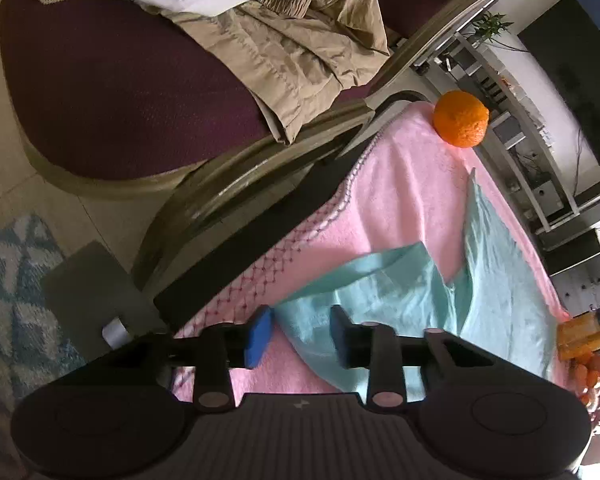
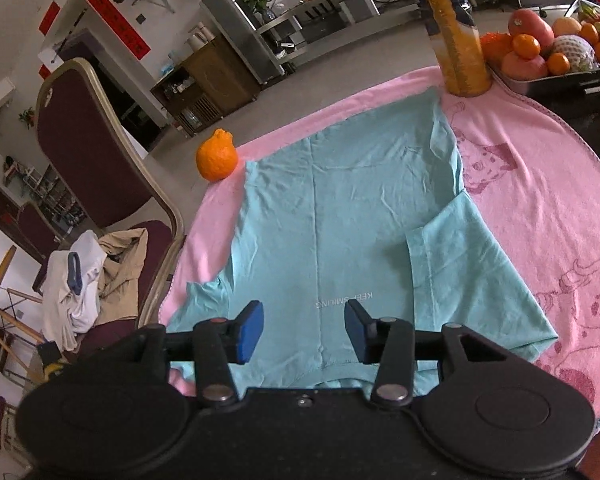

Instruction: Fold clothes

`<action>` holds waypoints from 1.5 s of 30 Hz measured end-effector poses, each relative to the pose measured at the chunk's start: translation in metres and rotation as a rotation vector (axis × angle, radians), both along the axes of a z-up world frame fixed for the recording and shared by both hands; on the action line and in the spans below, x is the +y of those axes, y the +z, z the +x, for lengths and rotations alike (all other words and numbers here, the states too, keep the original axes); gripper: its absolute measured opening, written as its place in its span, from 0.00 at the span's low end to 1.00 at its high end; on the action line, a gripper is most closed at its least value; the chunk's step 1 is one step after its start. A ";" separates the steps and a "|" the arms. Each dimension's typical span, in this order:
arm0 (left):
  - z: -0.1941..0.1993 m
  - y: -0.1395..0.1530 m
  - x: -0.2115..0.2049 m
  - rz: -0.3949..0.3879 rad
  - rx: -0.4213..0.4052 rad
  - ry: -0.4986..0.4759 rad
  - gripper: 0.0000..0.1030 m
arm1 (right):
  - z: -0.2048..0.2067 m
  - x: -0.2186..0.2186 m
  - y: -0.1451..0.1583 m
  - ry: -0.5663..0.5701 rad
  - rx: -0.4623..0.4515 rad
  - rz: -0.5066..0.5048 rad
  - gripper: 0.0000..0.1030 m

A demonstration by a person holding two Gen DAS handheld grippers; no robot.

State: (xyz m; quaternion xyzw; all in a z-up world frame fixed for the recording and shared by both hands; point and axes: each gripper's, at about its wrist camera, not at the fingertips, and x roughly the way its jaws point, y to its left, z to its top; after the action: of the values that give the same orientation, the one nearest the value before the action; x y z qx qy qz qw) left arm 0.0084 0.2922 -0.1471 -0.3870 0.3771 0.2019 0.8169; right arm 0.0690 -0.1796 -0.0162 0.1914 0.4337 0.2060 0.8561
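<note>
A light teal T-shirt [image 2: 340, 220] lies flat on a pink towel [image 2: 540, 200] covering the table. Its right sleeve is folded inward over the body. White lettering shows near its close end. My right gripper [image 2: 304, 332] is open and hovers above the shirt's near end, holding nothing. In the left wrist view the shirt's sleeve [image 1: 380, 296] lies on the pink towel [image 1: 400, 200]. My left gripper [image 1: 300, 334] is open with its fingers on either side of the sleeve's edge, holding nothing.
An orange [image 2: 217, 157] sits at the towel's far left corner and also shows in the left wrist view [image 1: 462, 120]. A yellow bottle [image 2: 456, 32] and a fruit tray [image 2: 552, 76] stand at the far right. A maroon chair [image 1: 120, 100] with piled clothes [image 1: 292, 52] stands beside the table.
</note>
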 end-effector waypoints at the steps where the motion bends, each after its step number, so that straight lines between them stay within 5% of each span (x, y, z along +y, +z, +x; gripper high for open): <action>1: 0.001 0.000 0.000 0.010 0.004 0.000 0.16 | 0.000 0.001 0.000 -0.001 0.000 -0.006 0.43; 5: 0.002 0.000 0.001 0.053 0.011 -0.007 0.01 | 0.000 0.001 -0.005 -0.007 0.018 -0.011 0.43; 11: -0.008 0.018 -0.009 0.164 0.011 0.012 0.00 | 0.000 -0.009 -0.012 -0.023 0.038 0.005 0.43; 18: 0.007 0.061 -0.064 0.460 -0.028 -0.102 0.00 | -0.002 -0.025 -0.021 -0.045 0.060 0.053 0.43; 26: 0.017 0.103 -0.212 0.833 -0.207 -0.510 0.00 | -0.005 -0.057 -0.029 -0.111 0.077 0.132 0.44; 28: 0.014 0.088 -0.255 0.872 -0.192 -0.668 0.00 | -0.006 -0.065 -0.032 -0.130 0.082 0.148 0.44; 32: 0.002 0.046 -0.310 0.921 -0.083 -0.920 0.15 | -0.006 -0.081 -0.036 -0.164 0.094 0.164 0.46; 36: -0.010 0.031 -0.290 0.863 0.018 -0.912 0.18 | -0.008 -0.094 -0.040 -0.183 0.099 0.169 0.49; 41: -0.023 0.053 -0.207 0.675 0.033 -0.653 0.28 | -0.005 -0.103 -0.051 -0.206 0.123 0.176 0.49; 45: -0.021 0.045 -0.133 0.412 0.083 -0.413 0.29 | -0.003 -0.105 -0.064 -0.215 0.145 0.182 0.47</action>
State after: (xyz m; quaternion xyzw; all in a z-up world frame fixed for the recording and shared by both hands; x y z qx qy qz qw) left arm -0.0125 0.1590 -0.1023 -0.1195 0.4323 0.1192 0.8858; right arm 0.0663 -0.2842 -0.0807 0.3279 0.4507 0.1371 0.8189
